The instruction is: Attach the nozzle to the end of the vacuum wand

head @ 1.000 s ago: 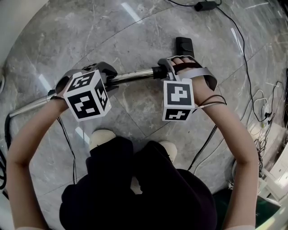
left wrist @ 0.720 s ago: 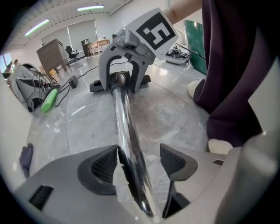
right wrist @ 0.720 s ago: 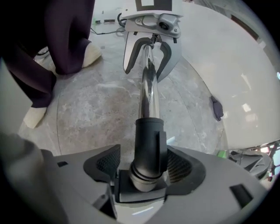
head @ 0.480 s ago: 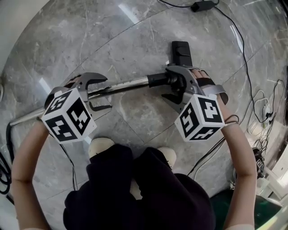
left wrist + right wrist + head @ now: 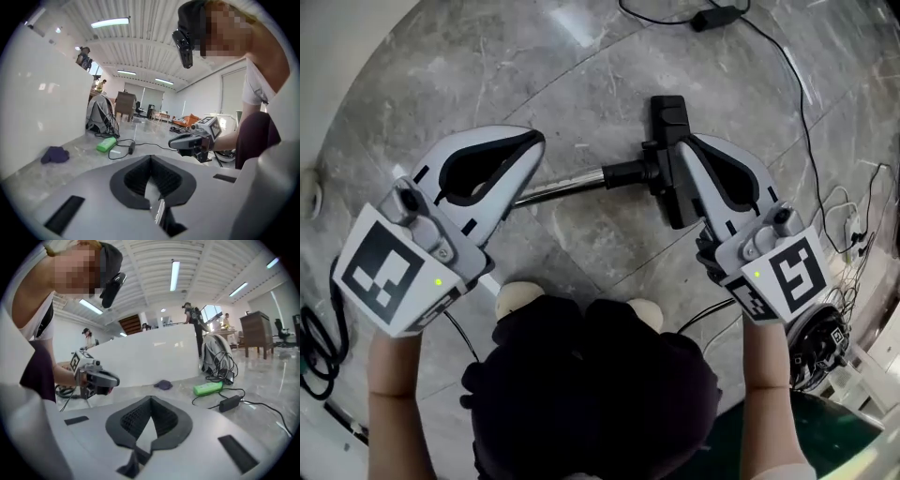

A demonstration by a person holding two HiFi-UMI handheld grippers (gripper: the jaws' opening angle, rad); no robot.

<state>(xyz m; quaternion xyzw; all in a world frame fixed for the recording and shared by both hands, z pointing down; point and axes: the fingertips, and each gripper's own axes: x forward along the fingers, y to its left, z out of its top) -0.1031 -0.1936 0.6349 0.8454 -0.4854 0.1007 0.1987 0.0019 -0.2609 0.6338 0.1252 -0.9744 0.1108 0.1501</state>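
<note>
Grey marble floor (image 5: 581, 75) carries the vacuum wand (image 5: 562, 186), a chrome tube lying flat ahead of the person's pale shoes (image 5: 517, 298). Its near stretch is hidden under the left gripper (image 5: 532, 141). At the tube's far end, a black collar meets the black nozzle (image 5: 667, 111), which lies on the floor and looks joined to the wand, though the right gripper (image 5: 686, 142) covers part of the joint. Both tools are held above the floor, one on each side of the wand, and neither touches it. The left gripper's jaws have just been closing and are now pressed together with nothing between the ribbed pads, as the left gripper view shows. The right gripper's jaws have likewise just been closing and meet on nothing. Farther off, a black cable (image 5: 787, 66) with an adapter (image 5: 717, 14) trails across the marble, and a green block (image 5: 208, 388) lies near a white wall.
</note>
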